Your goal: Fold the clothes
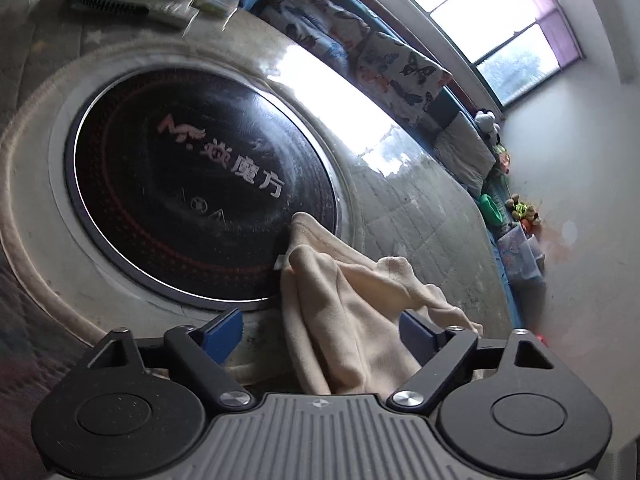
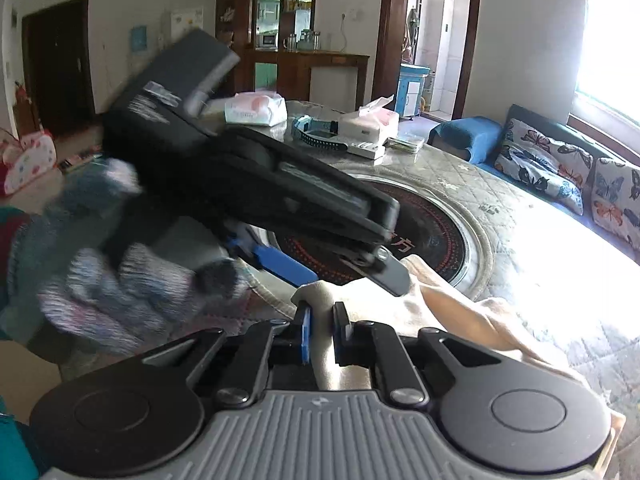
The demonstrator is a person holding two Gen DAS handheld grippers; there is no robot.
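Note:
A cream garment (image 1: pixel 344 304) lies crumpled on the quilted round table (image 1: pixel 424 220), its edge overlapping a black round plate (image 1: pixel 192 184) set in the tabletop. My left gripper (image 1: pixel 320 332) is open, its blue pads wide apart with the cloth running between them. In the right wrist view my right gripper (image 2: pixel 323 320) is shut on a bunched fold of the garment (image 2: pixel 460 320). The left gripper (image 2: pixel 354 280) hovers just beyond it over the cloth, held by a hand in a knitted glove (image 2: pixel 120 284).
Tissue packs (image 2: pixel 256 110), a box (image 2: pixel 368 124) and a blue-black device (image 2: pixel 320 136) sit on the table's far side. A sofa with butterfly cushions (image 2: pixel 544 160) runs under the window beyond the table. A cardboard box (image 2: pixel 24 376) stands at the lower left.

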